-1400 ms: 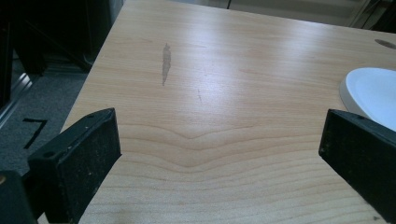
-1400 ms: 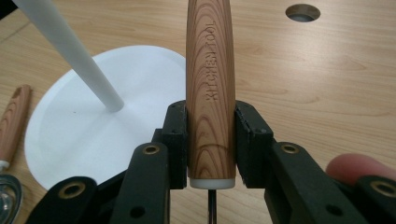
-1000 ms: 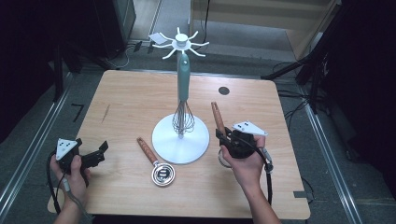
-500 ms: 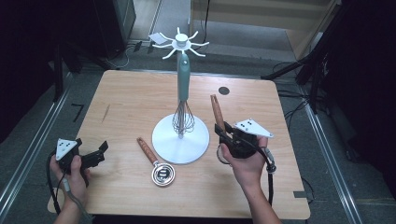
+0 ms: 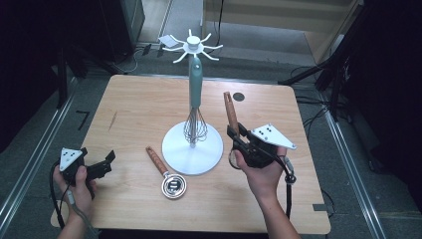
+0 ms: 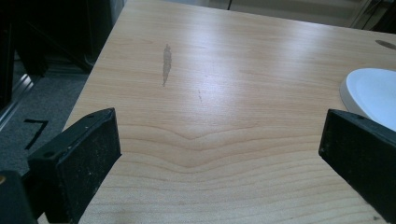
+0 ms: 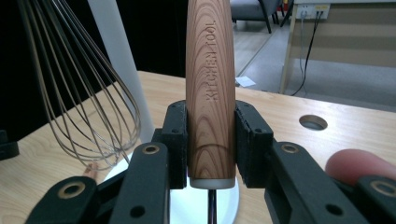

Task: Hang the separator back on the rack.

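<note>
My right gripper [image 5: 236, 132] is shut on the wooden handle [image 5: 229, 110] of a kitchen utensil, held above the table to the right of the white hook stand [image 5: 193, 48]. In the right gripper view the handle [image 7: 210, 79] stands upright between the pads [image 7: 250, 140], with "KITCHEN TOOL" cut into it. A teal-handled whisk [image 5: 195, 94] hangs from the stand, and its wires [image 7: 79, 93] are close on the left. Another wooden-handled utensil [image 5: 165, 173] with a round metal head lies in front of the stand's base [image 5: 209, 149]. My left gripper [image 5: 105, 163] stands open over the front left corner, nothing between its jaws [image 6: 219, 154].
The wooden table [image 5: 134, 109] has a round cable hole [image 5: 239, 96] at the back right. A dark streak [image 6: 166, 63] marks the wood ahead of the left gripper. Dark floor, metal rails and cables surround the table.
The right gripper has risen a little and tipped the wooden handle more upright beside the stand. The left gripper has stayed where it was.
</note>
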A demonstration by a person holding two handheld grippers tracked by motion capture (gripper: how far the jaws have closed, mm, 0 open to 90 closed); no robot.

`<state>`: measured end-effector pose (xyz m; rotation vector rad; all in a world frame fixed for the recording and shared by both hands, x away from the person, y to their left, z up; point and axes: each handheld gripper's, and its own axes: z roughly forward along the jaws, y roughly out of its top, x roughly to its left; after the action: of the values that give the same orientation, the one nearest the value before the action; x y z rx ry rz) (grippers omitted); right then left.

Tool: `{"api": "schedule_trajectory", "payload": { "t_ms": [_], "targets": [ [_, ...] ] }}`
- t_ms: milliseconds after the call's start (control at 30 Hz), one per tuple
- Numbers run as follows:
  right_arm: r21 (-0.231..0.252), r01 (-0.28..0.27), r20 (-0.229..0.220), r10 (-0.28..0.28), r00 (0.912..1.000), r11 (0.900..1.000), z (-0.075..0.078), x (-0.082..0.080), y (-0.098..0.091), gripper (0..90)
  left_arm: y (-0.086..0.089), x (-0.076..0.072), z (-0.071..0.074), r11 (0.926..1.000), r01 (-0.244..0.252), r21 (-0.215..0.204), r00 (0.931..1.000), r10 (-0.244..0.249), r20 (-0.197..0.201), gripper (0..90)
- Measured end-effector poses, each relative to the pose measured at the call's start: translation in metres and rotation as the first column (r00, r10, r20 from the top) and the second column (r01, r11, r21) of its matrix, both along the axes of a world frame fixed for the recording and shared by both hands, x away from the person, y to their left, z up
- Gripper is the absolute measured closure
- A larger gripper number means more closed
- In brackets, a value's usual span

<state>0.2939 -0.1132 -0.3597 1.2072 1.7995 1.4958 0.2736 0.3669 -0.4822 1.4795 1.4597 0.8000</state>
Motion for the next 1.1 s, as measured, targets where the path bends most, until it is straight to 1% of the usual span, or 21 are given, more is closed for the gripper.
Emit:
{"api": "schedule_trajectory", "payload": {
  "t_ms": [67, 200, 433, 500, 533, 667, 733, 833, 867, 1033, 1100],
  "targets": [
    [0.003, 0.001, 0.003, -0.001, 1.0000, 1.0000, 0.001, 0.000, 0.001, 70.4, 0.000, 0.000, 0.000, 1.0000, 0.001, 0.000, 1.0000, -0.001, -0.001, 0.0],
    [0.008, -0.008, 0.034, 0.007, 0.9994, 0.9999, 0.009, 0.000, 0.003, 70.4, 0.000, 0.000, 0.000, 1.0000, 0.002, -0.001, 1.0000, -0.002, 0.000, 0.0],
    [0.007, -0.014, 0.063, 0.013, 0.9979, 0.9999, 0.018, -0.001, 0.006, 70.4, 0.000, 0.000, 0.000, 1.0000, 0.001, -0.002, 1.0000, 0.000, 0.003, 0.0],
    [0.016, -0.014, 0.075, 0.013, 0.9971, 0.9998, 0.021, -0.001, 0.007, 70.3, 0.000, 0.000, 0.000, 1.0000, 0.002, -0.001, 1.0000, -0.002, 0.001, 0.0],
    [0.011, -0.015, 0.085, 0.014, 0.9963, 0.9998, 0.022, -0.001, 0.007, 70.4, 0.000, 0.000, 0.000, 1.0000, 0.003, -0.002, 1.0000, -0.003, 0.002, 0.0],
    [0.022, -0.023, 0.113, 0.021, 0.9934, 0.9995, 0.027, -0.003, 0.009, 70.3, 0.000, 0.000, 0.000, 1.0000, 0.001, -0.002, 1.0000, -0.001, 0.003, 0.0],
    [0.027, -0.029, 0.134, 0.025, 0.9907, 0.9992, 0.031, -0.004, 0.010, 70.3, 0.000, 0.000, 0.000, 1.0000, 0.002, -0.003, 1.0000, -0.002, 0.003, 0.0],
    [0.030, -0.028, 0.142, 0.023, 0.9896, 0.9992, 0.033, -0.004, 0.010, 70.3, 0.001, 0.000, 0.000, 1.0000, 0.001, -0.001, 1.0000, -0.001, 0.002, 0.0],
    [0.031, -0.025, 0.152, 0.020, 0.9882, 0.9992, 0.035, -0.004, 0.010, 70.3, 0.001, 0.000, 0.000, 1.0000, 0.000, -0.003, 1.0000, 0.000, 0.003, 0.0],
    [0.029, -0.026, 0.173, 0.020, 0.9847, 0.9992, 0.038, -0.006, 0.011, 70.3, 0.001, 0.000, 0.000, 1.0000, 0.002, -0.003, 1.0000, -0.002, 0.002, 0.0],
    [0.034, -0.032, 0.178, 0.026, 0.9837, 0.9989, 0.040, -0.007, 0.011, 70.3, 0.001, 0.000, 0.000, 1.0000, 0.002, -0.003, 1.0000, -0.002, 0.002, 0.0]
  ]
}}
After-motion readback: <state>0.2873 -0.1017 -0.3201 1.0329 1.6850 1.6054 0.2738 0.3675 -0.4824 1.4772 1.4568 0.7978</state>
